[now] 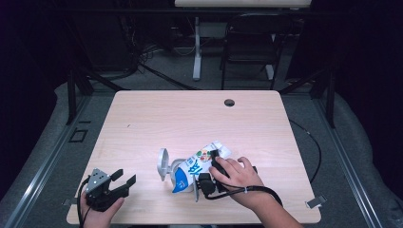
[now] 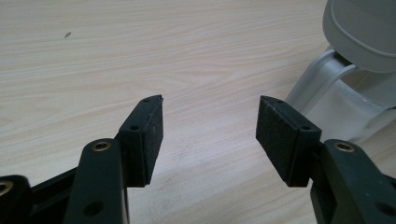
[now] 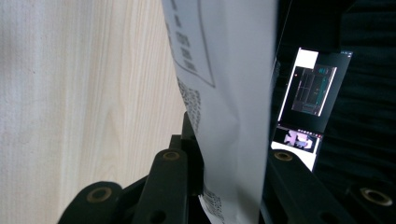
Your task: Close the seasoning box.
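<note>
A white and blue printed pouch [image 1: 197, 167] lies tilted, its lower blue end against a grey container [image 1: 175, 167] whose round lid [image 1: 163, 163] stands flipped up. My right gripper [image 1: 209, 171] is shut on the pouch from the near side, a hand wrapped around it. In the right gripper view the pouch's white printed back [image 3: 224, 93] runs up between the two jaws of the right gripper [image 3: 229, 161]. My left gripper [image 1: 125, 176] rests open at the table's near left corner, with nothing between the pads of the left gripper [image 2: 210, 135]. The container [image 2: 345, 93] stands off to its right.
The light wooden table [image 1: 190, 118] has a cable hole [image 1: 229, 102] near its far edge. A black chair [image 1: 252, 42] and a desk leg [image 1: 196, 52] stand beyond it. A black cable [image 1: 313, 147] loops off the right edge. A lit screen [image 3: 308, 88] glows past the pouch.
</note>
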`<action>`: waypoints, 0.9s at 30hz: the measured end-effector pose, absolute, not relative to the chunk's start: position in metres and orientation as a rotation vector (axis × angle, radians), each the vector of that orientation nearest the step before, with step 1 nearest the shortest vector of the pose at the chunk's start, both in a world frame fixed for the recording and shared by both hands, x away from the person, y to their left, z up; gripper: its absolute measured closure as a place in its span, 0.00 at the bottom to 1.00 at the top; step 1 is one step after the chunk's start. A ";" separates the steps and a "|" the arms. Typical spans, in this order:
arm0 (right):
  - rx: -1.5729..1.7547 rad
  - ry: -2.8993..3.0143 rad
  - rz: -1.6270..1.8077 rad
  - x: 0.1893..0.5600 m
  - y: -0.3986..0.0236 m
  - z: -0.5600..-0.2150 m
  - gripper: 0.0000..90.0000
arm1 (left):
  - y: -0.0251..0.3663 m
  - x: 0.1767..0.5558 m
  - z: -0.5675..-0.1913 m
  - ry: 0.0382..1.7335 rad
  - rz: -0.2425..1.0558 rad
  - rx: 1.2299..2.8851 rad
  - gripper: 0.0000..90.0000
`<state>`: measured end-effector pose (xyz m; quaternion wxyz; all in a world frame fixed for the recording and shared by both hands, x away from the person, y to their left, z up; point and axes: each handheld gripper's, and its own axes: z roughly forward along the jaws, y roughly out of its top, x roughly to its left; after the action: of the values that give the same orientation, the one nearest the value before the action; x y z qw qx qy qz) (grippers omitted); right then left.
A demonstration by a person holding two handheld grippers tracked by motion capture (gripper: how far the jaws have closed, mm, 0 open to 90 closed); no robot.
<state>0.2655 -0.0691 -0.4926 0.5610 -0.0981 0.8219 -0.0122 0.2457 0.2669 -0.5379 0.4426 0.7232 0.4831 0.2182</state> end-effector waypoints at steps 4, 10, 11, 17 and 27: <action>-0.198 1.959 0.015 0.267 -0.072 -0.495 0.87 | 0.265 0.246 -0.539 1.194 0.542 1.788 0.46; -0.164 1.977 0.028 0.266 -0.073 -0.495 0.92 | 0.265 0.246 -0.540 1.193 0.542 1.789 0.46; -0.163 1.980 0.036 0.267 -0.073 -0.495 0.93 | 0.265 0.246 -0.541 1.194 0.541 1.789 0.46; -0.140 2.010 0.067 0.267 -0.073 -0.494 0.99 | 0.264 0.246 -0.541 1.196 0.539 1.792 0.46; -0.054 2.067 0.125 0.268 -0.075 -0.493 1.00 | 0.265 0.246 -0.541 1.200 0.538 1.796 0.46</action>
<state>0.2684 -0.0754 -0.4931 0.5099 -0.0226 0.8584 0.0517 0.2456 0.2648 -0.5409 0.4421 0.7238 0.4835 0.2167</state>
